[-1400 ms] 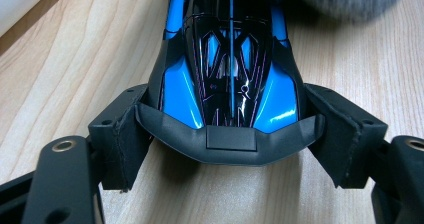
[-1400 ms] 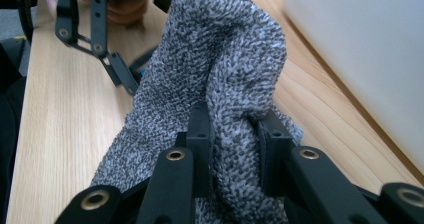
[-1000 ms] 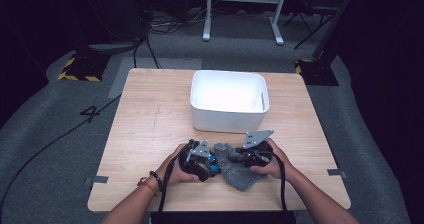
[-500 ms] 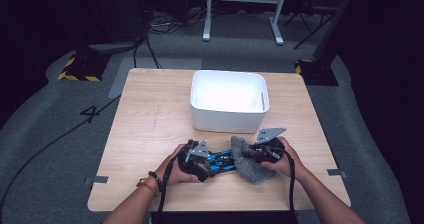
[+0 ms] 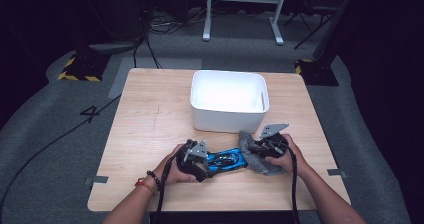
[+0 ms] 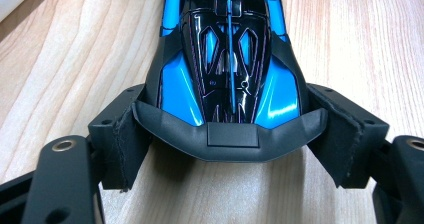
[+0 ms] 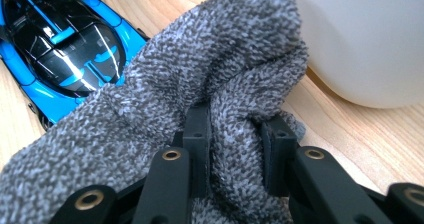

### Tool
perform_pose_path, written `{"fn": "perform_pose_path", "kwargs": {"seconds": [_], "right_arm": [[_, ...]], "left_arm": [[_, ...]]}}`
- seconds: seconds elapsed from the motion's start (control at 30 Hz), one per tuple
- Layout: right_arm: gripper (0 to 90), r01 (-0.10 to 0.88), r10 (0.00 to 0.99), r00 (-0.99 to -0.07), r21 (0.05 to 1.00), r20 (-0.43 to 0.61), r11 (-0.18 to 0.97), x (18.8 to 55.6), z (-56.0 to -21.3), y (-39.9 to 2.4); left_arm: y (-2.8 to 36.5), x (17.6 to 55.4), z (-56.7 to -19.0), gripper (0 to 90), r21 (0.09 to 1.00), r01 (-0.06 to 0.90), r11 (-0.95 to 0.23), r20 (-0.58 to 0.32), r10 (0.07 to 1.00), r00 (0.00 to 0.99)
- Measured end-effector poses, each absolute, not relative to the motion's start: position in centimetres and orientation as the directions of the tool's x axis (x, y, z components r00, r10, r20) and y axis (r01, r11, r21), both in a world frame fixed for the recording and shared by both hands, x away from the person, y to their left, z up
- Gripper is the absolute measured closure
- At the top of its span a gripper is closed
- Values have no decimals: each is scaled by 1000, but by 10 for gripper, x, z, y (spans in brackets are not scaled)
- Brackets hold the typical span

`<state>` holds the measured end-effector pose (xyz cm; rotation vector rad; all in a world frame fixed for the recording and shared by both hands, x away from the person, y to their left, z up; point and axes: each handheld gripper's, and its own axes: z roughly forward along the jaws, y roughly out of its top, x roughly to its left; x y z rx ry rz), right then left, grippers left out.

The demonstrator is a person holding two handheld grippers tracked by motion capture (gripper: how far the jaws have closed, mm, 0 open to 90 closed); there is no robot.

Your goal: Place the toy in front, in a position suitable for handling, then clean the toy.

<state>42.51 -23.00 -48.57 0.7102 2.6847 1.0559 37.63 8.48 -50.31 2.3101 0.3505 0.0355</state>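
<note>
the left gripper (image 6: 227,139) is clamping the toy car (image 6: 227,59); the right gripper (image 7: 235,149) is pinching the grey cloth (image 7: 200,84) near the white bin (image 5: 229,101).

Toy car's (image 6: 227,59) far end runs off the top edge of the left gripper view. In the right gripper view the grey cloth (image 7: 200,99) covers one end of that car, and the white bin (image 7: 365,39) is cut by the top and right edges.

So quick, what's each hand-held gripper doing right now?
Left hand-held gripper: closed on the blue toy car.
Right hand-held gripper: closed on the grey cloth.
</note>
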Motion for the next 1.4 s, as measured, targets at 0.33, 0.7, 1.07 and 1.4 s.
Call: {"fn": "perform_pose_path", "kwargs": {"seconds": [0.33,0.7,1.07,1.4], "right_arm": [[729,322,454,-890,658,-33,680,423,-485,-227],[744,290,426,-902,640,-65,711,421,-483,-227],[758,220,335,-940,624,-71,750,411,-481,-219],[749,258,448,-883,654,-138,711,430,-479,-206]], "left_arm": [[87,377,-504,147,693,258,-673,-51,312,949],[101,379,-497,100,638,299,-710,32,413,910],[109,382,-494,236,649,338,-682,57,486,872],[104,381,-492,291,701,336,-629,-8,464,886]]}}
